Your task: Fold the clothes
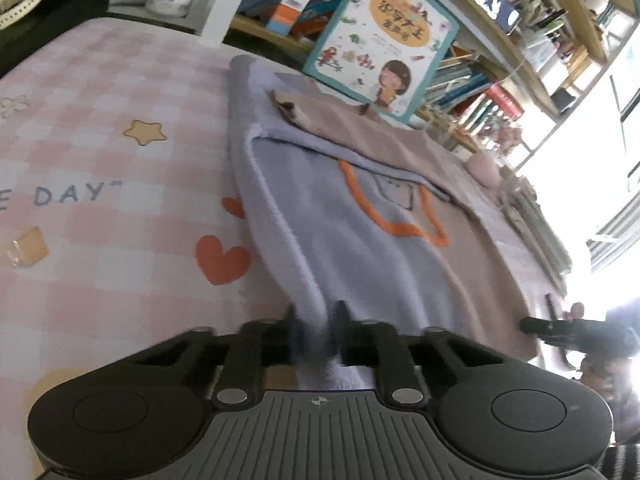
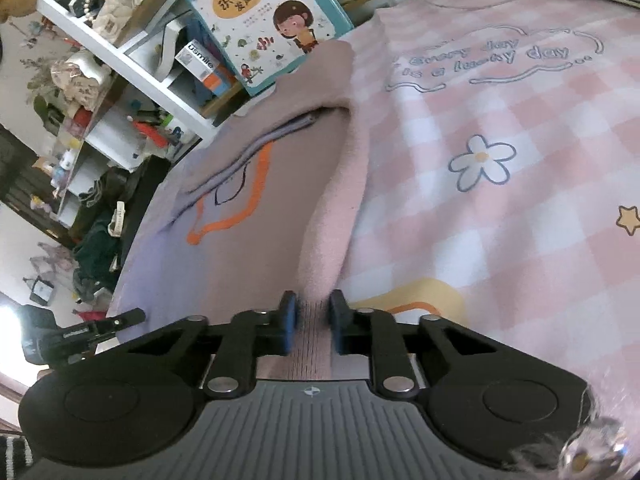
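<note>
In the left wrist view the left gripper [image 1: 316,330] points forward and downward over a bed covered by a pink checked sheet [image 1: 100,152], its jaws clenched on the near hem of a sweater [image 1: 332,216] whose lavender half runs up from the pads toward the far edge of the bed. The fabric rises slightly into the grip. This view shows the sweater's lavender side with its pale edge seam, an orange outline motif [image 1: 394,229] in the middle, the folded-over upper part, and a children's book [image 1: 380,36] propped behind against crowded shelves; the other gripper shows at the right edge as a dark blurred shape. In the right wrist view the right gripper [image 2: 313,322] is likewise tilted down, its blue-padded jaws grasping the ribbed pinkish-brown hem of the same sweater [image 2: 320,184]. Only here is the sweater's pinkish right side seen, ending in a soft fold against the sheet, along with a printed flower [image 2: 482,164] and cloud-framed lettering [image 2: 492,58] on the bedding.
</note>
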`<state>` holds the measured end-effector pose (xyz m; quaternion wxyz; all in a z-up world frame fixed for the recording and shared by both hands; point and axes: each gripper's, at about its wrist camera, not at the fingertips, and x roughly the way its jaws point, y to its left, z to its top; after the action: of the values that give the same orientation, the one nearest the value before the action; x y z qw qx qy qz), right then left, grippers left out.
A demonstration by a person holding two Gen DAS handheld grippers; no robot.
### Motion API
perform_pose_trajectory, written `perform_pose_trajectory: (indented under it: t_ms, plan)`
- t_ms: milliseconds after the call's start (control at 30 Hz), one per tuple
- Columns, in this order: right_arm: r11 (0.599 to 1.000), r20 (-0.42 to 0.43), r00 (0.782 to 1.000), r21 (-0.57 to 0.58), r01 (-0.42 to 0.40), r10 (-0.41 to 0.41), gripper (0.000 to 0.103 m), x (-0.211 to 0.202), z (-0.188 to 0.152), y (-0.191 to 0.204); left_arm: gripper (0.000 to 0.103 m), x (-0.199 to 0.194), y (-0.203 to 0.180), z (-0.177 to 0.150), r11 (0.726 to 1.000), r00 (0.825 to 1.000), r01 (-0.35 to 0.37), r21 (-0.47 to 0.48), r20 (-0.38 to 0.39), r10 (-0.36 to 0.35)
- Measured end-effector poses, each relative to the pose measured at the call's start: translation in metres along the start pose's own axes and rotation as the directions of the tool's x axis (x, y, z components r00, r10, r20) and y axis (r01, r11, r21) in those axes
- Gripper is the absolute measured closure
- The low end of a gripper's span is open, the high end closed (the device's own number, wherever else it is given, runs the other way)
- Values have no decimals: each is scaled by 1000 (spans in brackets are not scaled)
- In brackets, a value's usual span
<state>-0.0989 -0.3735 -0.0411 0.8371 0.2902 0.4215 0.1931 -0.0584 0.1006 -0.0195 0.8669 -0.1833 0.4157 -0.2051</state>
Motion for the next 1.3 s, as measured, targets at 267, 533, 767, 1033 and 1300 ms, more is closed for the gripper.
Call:
perform_pose_trajectory:
  t_ms: [267, 533, 767, 1033, 1300]
  plan:
    - [1000, -52, 999, -18, -15, 14, 92, -6, -5, 2, 96, -12, 1, -11, 1000, 999, 30, 4, -32, -30]
    - [973, 1, 975, 60, -223, 223, 92, -15, 4, 3, 96, -17, 10, -10, 963, 973, 227, -145, 81, -217]
    - [913, 209, 891, -15, -408, 402, 92, -21, 51, 23, 96, -15, 15, 20, 864, 873, 446, -235, 329, -361]
    - [900, 477, 801, 47, -434, 361, 95, -4, 112, 19, 96, 8, 16, 71, 820, 813, 488, -300, 499, -301]
    - [965, 524, 820, -17, -262, 232, 100, 20, 159, 25, 96, 46, 23, 110, 832, 855, 416, -367, 470, -220]
